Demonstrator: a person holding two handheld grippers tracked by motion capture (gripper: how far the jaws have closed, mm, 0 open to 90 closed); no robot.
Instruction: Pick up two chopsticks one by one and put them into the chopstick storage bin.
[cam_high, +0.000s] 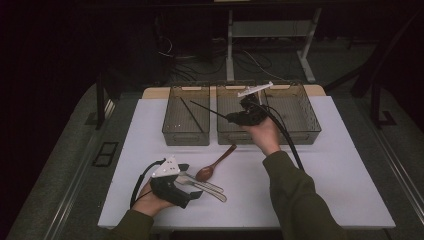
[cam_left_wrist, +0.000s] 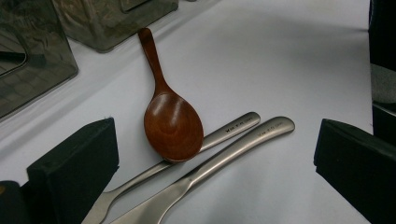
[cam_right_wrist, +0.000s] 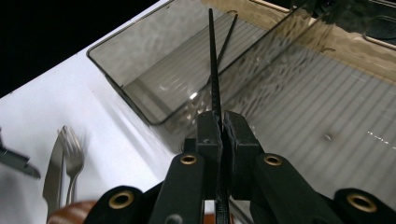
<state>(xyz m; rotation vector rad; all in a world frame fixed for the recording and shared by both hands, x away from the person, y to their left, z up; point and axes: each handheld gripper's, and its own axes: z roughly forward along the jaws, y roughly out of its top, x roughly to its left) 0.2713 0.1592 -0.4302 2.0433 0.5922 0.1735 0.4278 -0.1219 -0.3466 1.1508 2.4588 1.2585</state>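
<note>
1. Nearest to us, our left gripper (cam_high: 192, 187) is resting low on the white table (cam_high: 320, 195) with its jaws spread wide, pinching nothing. Its own view shows the wooden spoon (cam_left_wrist: 172, 122), the fork (cam_left_wrist: 224, 135) and the knife (cam_left_wrist: 243, 147) lying between the open pads.

2. The spoon's bowl is touching the fork's handle, and fork and knife are lying just beside each other. We judge that closing on one could drag or pinch a neighbour along with it.

3. Farther out, our right gripper (cam_right_wrist: 221, 122) is pressed together on a black chopstick (cam_right_wrist: 213, 60), holding it near one end so that most of its length is sticking out ahead, over the trays.

4. The held stick is pointing towards the left tray (cam_high: 186, 131), where a second black chopstick (cam_high: 191, 115) is already lying on the floor.

5. Risks, as we judge them: the grip is narrow and far back, so the thin stick could pivot or slip between the pads. Its long free tip could catch the tray's near wall or the rim between trays while we are carrying it across. Released too high, it could bounce out or land in the middle tray (cam_high: 240, 132).

6. Beyond that, the right tray (cam_high: 305, 120) is standing beside the middle one. The right gripper's cable (cam_high: 287, 140) is trailing across the trays' front edge and could snag. Behind the table, desk legs and loose wiring are sitting in the dark.
</note>
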